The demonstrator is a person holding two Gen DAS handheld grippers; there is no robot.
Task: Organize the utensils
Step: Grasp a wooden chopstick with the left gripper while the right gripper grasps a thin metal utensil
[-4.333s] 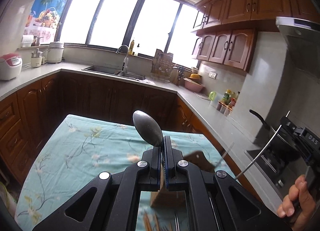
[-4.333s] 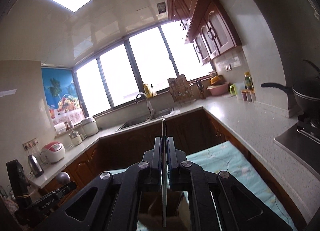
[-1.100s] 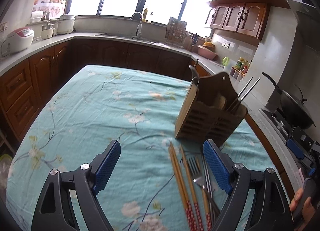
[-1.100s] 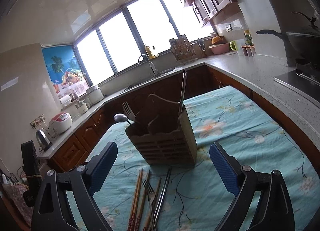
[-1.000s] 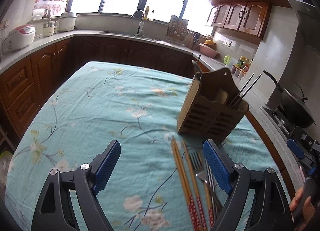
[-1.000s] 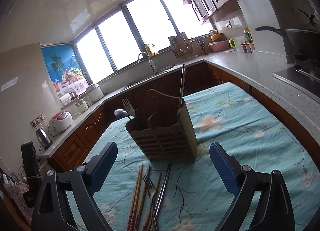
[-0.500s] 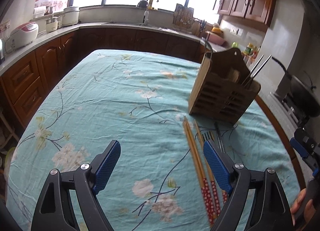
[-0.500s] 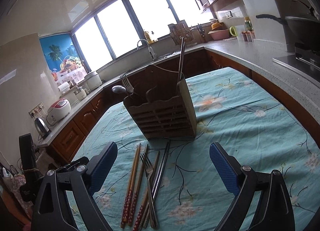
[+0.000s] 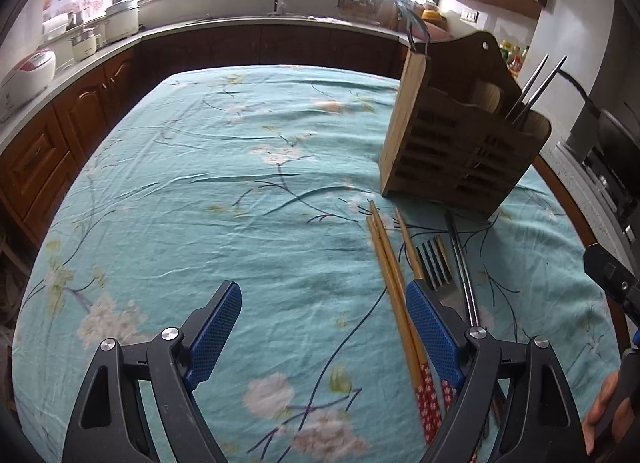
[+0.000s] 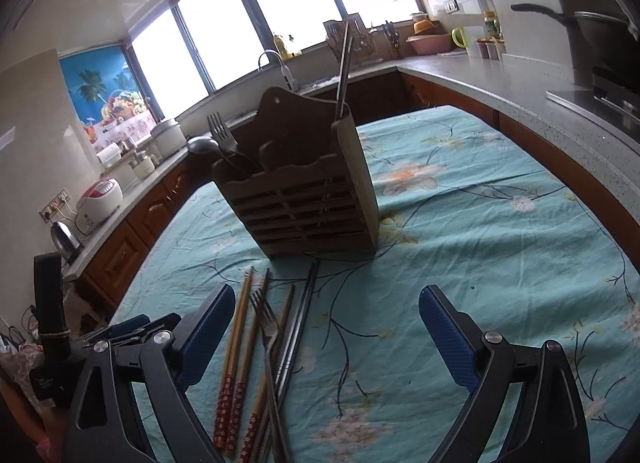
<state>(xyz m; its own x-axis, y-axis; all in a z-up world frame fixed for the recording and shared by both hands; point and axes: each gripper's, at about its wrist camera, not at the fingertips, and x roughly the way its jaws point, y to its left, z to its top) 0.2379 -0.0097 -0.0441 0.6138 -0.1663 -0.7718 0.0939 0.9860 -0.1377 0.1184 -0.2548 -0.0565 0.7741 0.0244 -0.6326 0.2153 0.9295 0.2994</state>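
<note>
Teal floral cloth (image 9: 248,199) is spread over a kitchen table ringed by dark wood cabinets (image 9: 60,135). Chopsticks (image 10: 236,347) and a fork (image 10: 266,323) are seen lying before a wooden caddy (image 10: 304,199); left gripper (image 9: 324,327) and right gripper (image 10: 326,335) are held wide open, empty.

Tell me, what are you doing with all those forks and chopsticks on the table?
A person is tidying utensils into the wooden holder on the flowery tablecloth. A fork, a spoon and metal chopsticks already stand in it. On the cloth in front of it lie wooden chopsticks, another fork and metal chopsticks. The left hand-held gripper and the right hand-held gripper are both open and empty, low over that pile, likely about to pick something up.
</note>
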